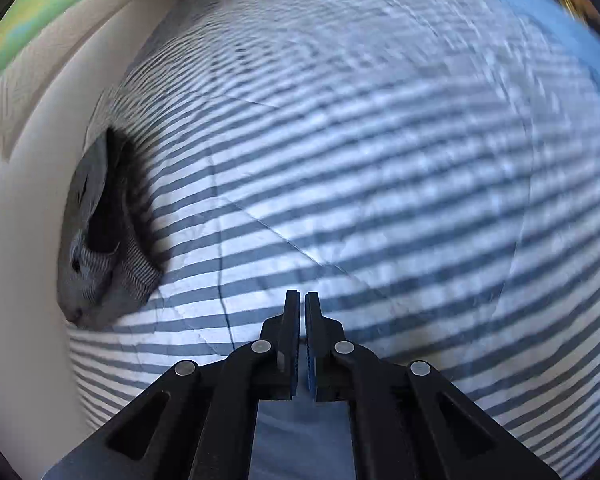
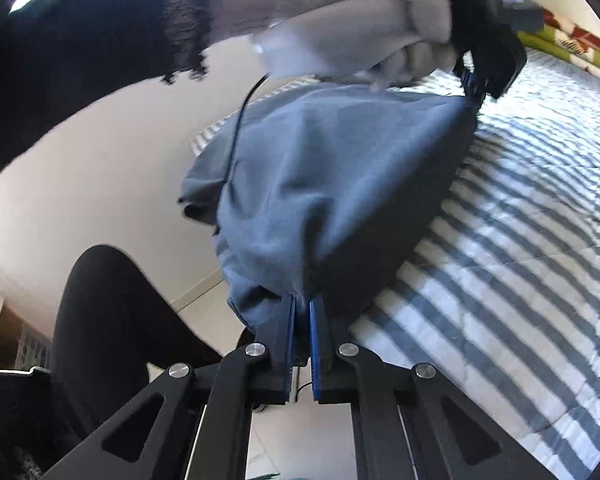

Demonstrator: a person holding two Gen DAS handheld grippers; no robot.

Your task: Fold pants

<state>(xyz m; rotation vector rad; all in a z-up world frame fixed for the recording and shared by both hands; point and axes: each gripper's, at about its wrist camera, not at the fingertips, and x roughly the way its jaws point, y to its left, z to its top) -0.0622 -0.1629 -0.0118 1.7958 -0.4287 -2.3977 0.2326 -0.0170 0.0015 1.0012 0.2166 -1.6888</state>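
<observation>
Both hand-held grippers grip the grey-blue pants (image 2: 324, 184). Low in the right wrist view, the right hand-held gripper (image 2: 301, 304) has its jaws nearly shut on one cloth edge. At upper right, the left hand-held gripper (image 2: 476, 88), in a gloved hand (image 2: 364, 36), pinches the far end. Between them the pants hang taut above the striped bed (image 2: 520, 240), long axis running from bottom centre to upper right.

In the left wrist view the left hand-held gripper (image 1: 302, 300) shows closed jaws with grey cloth beneath, and another grey garment (image 1: 100, 240) lies at the left edge.
</observation>
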